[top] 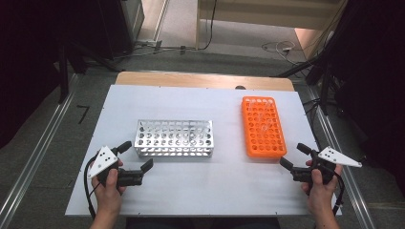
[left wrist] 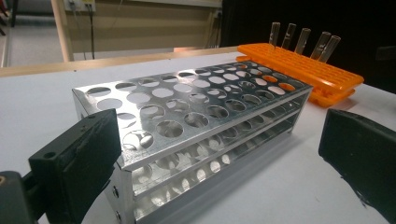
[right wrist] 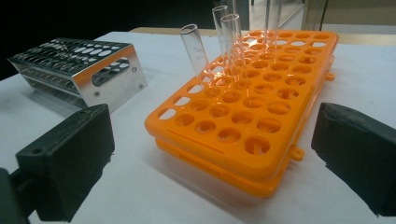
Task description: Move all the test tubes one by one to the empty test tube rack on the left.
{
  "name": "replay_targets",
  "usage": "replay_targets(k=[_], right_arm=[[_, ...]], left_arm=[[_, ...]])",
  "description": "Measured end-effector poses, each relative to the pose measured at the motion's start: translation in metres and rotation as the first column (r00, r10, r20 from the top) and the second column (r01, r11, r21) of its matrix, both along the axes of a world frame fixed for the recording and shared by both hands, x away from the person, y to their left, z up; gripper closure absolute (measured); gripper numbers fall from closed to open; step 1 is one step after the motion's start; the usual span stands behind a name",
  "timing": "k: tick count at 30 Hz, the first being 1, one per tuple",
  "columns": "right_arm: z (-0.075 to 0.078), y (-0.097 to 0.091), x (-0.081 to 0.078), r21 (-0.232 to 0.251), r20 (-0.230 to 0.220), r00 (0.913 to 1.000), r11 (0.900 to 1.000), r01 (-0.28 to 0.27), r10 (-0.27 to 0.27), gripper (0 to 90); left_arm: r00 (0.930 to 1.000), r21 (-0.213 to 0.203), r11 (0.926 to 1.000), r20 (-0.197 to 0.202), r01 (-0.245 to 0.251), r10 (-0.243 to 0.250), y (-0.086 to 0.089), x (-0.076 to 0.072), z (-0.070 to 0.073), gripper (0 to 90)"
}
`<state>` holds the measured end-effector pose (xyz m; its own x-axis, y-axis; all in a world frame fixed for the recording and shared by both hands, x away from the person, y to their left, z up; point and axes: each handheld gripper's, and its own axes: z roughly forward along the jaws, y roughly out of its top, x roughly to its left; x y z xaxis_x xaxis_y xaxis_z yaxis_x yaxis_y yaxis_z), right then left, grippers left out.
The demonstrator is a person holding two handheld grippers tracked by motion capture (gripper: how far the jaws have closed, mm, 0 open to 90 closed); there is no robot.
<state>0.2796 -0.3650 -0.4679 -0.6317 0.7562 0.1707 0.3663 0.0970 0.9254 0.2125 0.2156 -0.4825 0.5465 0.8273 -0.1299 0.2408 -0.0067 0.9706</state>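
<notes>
Orange plastic catches the eye first: an orange tube rack (top: 263, 126) lies on the right half of the white table (top: 200, 188), its long side running away from the person. A few clear glass test tubes (right wrist: 196, 49) stand in its far holes, leaning a little; in the left gripper view five tubes show above its far end. The near rows of holes look empty.

To its left, well apart from it, sits a shiny metal rack (top: 174, 138) with three perforated tiers, its long side lying across the table. I see no tubes in it.

The person's hands come in from the near edge. The left gripper (top: 135, 158) hovers low by the near left corner of the metal rack, jaws spread wide with nothing between them. In the left gripper view the left jaw sits just beside the rack's near corner, though I cannot tell whether it touches; the right jaw stands off over bare table. The grey three-cornered plate (top: 102, 161) rides on top of it.

The right gripper (top: 296, 156) is at the near right corner of the orange rack, pointing toward it, jaws likewise wide apart and holding nothing. From the right gripper view the near end of the orange rack lies between the two jaws, farther off and apart from both pads.

Beyond the table there is grey floor with cables (top: 277, 46) and dark stands at each side.
</notes>
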Motion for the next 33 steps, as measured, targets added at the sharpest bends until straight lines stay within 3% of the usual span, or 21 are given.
replay_targets(k=[9, 11, 12, 13, 15, 20, 22, 24, 26, 32, 33], right_arm=[[0.011, 0.014, 0.004, -0.014, -0.006, 0.9999, 0.9998, -0.016, 0.016, 3.7], [0.015, 0.021, 0.007, -0.04, -0.011, 0.9999, 0.9992, -0.01, 0.01, 5.0], [0.018, 0.027, 0.01, -0.038, -0.023, 0.9997, 0.9993, -0.003, 0.003, 12.5], [0.018, 0.027, 0.01, -0.038, -0.023, 0.9997, 0.9993, -0.003, 0.003, 12.5], [0.02, 0.039, 0.018, -0.05, -0.044, 0.999, 0.9987, -0.013, 0.011, 23.3], [0.019, 0.055, 0.031, -0.105, -0.075, 0.997, 0.9941, -0.028, 0.02, 35.1], [0.018, 0.06, 0.037, -0.121, -0.09, 0.9959, 0.9926, 0.001, -0.012, 40.0], [0.016, 0.062, 0.047, -0.122, -0.084, 0.995, 0.9916, 0.043, -0.053, 51.1], [0.014, 0.064, 0.053, -0.139, -0.092, 0.9936, 0.9889, 0.053, -0.066, 54.8], [0.007, 0.068, 0.062, -0.159, -0.11, 0.9927, 0.9868, 0.031, -0.049, 62.3], [0.005, 0.071, 0.064, -0.153, -0.139, 0.9895, 0.9881, 0.018, -0.039, 65.8]], left_arm=[[0.9998, 0.013, 0.9998, -0.013, -0.012, 0.012, -0.003, -0.001, 0.002, 0.0], [0.9999, 0.021, 0.9998, -0.009, -0.005, 0.005, -0.007, -0.001, 0.004, 0.0], [1.0, 0.027, 0.9996, -0.008, -0.002, 0.002, -0.009, -0.002, 0.005, 0.0], [1.0, 0.027, 0.9996, -0.004, 0.003, -0.003, -0.011, -0.002, 0.006, 0.0], [0.9999, 0.031, 0.9995, -0.002, 0.012, -0.012, -0.015, -0.001, 0.007, 0.0], [0.9998, 0.044, 0.9989, -0.009, 0.02, -0.019, -0.018, -0.001, 0.007, 0.0], [0.9997, 0.042, 0.9988, -0.009, 0.023, -0.023, -0.018, -0.001, 0.007, 0.0], [0.9997, 0.04, 0.9989, -0.011, 0.024, -0.024, -0.018, -0.001, 0.007, 0.0], [0.9995, 0.023, 0.9994, -0.015, 0.026, -0.026, -0.018, 0.0, 0.007, 0.0], [0.9995, 0.04, 0.9988, -0.011, 0.03, -0.029, -0.021, -0.001, 0.007, 0.0], [0.9995, 0.039, 0.9988, -0.011, 0.03, -0.03, -0.021, -0.001, 0.007, 0.0]])
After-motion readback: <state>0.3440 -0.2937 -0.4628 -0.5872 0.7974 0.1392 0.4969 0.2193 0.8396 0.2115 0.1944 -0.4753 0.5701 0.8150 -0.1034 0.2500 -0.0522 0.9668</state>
